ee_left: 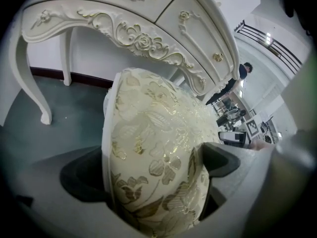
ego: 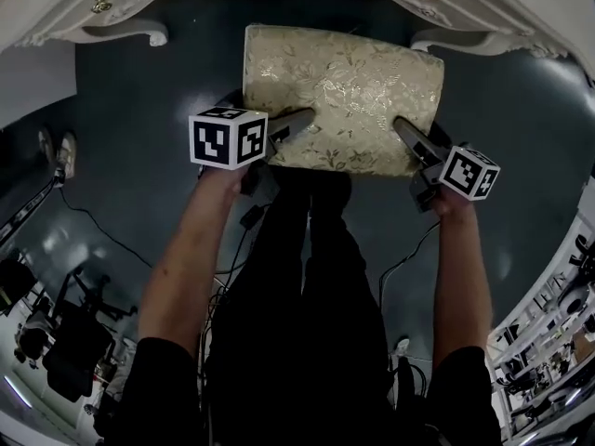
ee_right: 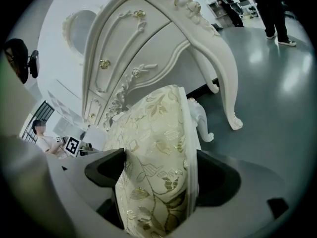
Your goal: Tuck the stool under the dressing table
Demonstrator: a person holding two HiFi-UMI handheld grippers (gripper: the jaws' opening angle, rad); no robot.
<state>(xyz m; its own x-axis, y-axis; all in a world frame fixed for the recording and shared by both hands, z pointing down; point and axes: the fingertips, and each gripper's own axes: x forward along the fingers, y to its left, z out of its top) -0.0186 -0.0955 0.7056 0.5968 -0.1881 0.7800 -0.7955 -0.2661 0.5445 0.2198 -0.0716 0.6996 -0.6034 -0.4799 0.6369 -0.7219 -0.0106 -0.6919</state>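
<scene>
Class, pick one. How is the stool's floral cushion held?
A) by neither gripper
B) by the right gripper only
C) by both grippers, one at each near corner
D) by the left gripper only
C: the left gripper and the right gripper each clamp the near edge of the stool's cushion.

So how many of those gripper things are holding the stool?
2. The left gripper clamps the near left corner of the stool, the right gripper its near right corner.
</scene>
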